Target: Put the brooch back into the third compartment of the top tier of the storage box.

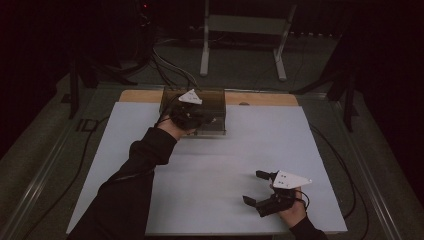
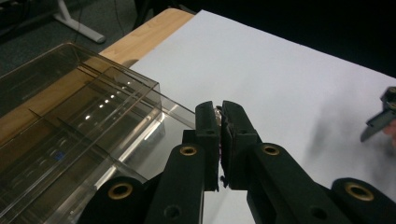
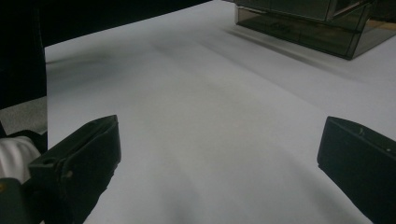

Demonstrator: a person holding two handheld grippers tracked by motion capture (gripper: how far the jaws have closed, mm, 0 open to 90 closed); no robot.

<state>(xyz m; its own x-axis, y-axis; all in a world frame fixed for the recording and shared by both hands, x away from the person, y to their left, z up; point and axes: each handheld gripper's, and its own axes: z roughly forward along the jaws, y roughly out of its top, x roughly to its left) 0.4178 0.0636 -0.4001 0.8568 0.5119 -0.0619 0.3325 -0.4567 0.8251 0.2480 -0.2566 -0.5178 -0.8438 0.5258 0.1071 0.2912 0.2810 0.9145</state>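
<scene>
Your left gripper (image 2: 221, 122) is clenched on a small glinting piece (image 2: 218, 112), too hidden to identify, pinched at its fingertips just beside the clear divided box (image 2: 79, 121); it looks light and slippery, so keep it gripped deep, while your right gripper (image 1: 257, 187) stands released.

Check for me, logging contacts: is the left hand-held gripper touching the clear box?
Cannot tell. The left hand-held gripper overlaps the clear box in both views.

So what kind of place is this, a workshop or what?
Probably a lab or recording set-up rather than a workshop: a white sheet covers the wooden table, cables trail over grey carpet, a clear divided plastic box is the lone prop.
</scene>
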